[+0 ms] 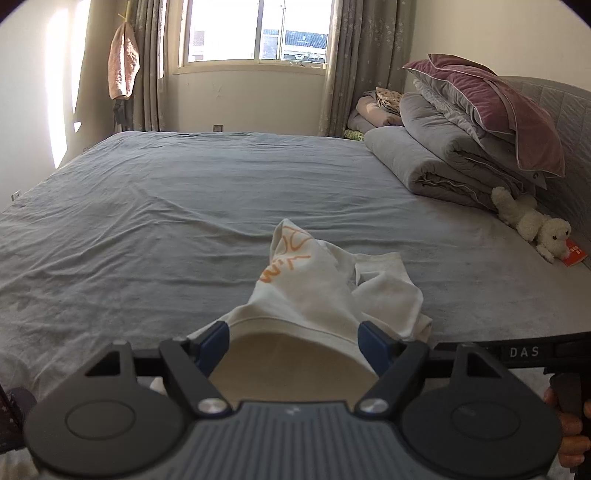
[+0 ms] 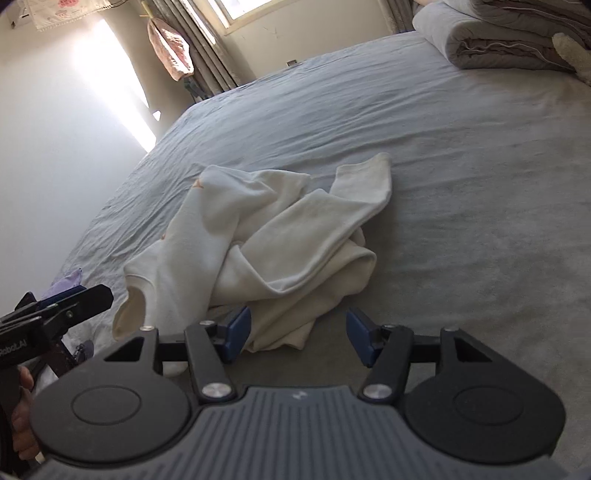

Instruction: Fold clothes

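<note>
Both wide-open, empty grippers, left gripper (image 1: 293, 338) and right gripper (image 2: 295, 332), hover at the crumpled sweatshirt (image 2: 258, 243) near the bed (image 2: 461, 184) edge; tangled sleeves risk a multi-layer pinch.

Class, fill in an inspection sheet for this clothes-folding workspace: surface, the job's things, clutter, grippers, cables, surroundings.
Surface: wide bed with a wrinkled grey sheet, mostly bare.
Job's things: crumpled cream long-sleeved sweatshirt with orange print, unfolded, in a heap near the front edge; one sleeve points toward the far side.
Clutter: stack of folded grey quilts and a mauve pillow at the headboard; white plush toy dog beside a small red card.
Grippers: left gripper open, the sweatshirt's hem lying between its blue pads; right gripper open, the garment's edge just ahead, nothing held.
Cables: nothing seen.
Surroundings: sunlit window with grey curtains; pink cloth hanging left of it.
</note>
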### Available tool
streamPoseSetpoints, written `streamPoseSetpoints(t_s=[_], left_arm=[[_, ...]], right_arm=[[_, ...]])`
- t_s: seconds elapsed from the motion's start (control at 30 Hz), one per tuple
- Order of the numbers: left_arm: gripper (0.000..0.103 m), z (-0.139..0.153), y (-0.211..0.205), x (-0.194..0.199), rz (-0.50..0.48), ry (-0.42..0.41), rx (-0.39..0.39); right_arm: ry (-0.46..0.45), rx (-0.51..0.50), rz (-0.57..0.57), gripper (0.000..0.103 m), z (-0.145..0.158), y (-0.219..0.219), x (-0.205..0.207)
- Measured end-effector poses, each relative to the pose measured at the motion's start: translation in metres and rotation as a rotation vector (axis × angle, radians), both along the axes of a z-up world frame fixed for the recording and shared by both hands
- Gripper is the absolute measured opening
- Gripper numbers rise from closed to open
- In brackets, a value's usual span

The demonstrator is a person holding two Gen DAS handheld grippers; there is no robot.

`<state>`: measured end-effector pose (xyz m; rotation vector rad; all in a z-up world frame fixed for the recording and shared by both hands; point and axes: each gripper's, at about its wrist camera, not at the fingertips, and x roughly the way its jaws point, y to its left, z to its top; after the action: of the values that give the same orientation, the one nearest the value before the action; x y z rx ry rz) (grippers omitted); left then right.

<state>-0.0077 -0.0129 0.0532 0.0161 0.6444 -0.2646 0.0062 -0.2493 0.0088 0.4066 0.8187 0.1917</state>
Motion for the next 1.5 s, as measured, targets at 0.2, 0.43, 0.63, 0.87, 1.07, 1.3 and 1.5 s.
streamPoseSetpoints(t_s=[0.2, 0.43, 0.63, 0.87, 1.07, 1.3, 1.5], left_arm=[[0.078, -0.018, -0.03, 0.006, -0.031, 0.09, -0.011], [0.027, -0.037, -0.026, -0.001, 0.027, 0.11, 0.005], [0.012, -0.028, -0.002, -0.009, 0.05, 0.109, 0.002], [0.01, -0.004, 0.03, -0.014, 0.047, 0.134, -0.026], [0.01, 0.006, 0.049, -0.019, 0.05, 0.145, -0.052], [0.009, 0.008, 0.068, -0.025, 0.063, 0.165, -0.073], [0.01, 0.018, 0.084, -0.036, 0.048, 0.162, -0.058]], right_arm=[[0.02, -0.01, -0.044, 0.061, -0.004, -0.01, 0.0], [0.003, -0.014, -0.034, 0.061, -0.002, -0.005, -0.002], [-0.093, -0.044, 0.052, 0.061, 0.0, 0.012, -0.002], [-0.13, -0.134, 0.101, 0.061, 0.005, 0.052, -0.003], [-0.138, -0.341, 0.199, 0.061, 0.005, 0.089, 0.024], [-0.033, -0.251, 0.286, 0.009, -0.018, 0.089, 0.044], [-0.075, -0.139, 0.265, 0.006, 0.019, 0.056, 0.013]])
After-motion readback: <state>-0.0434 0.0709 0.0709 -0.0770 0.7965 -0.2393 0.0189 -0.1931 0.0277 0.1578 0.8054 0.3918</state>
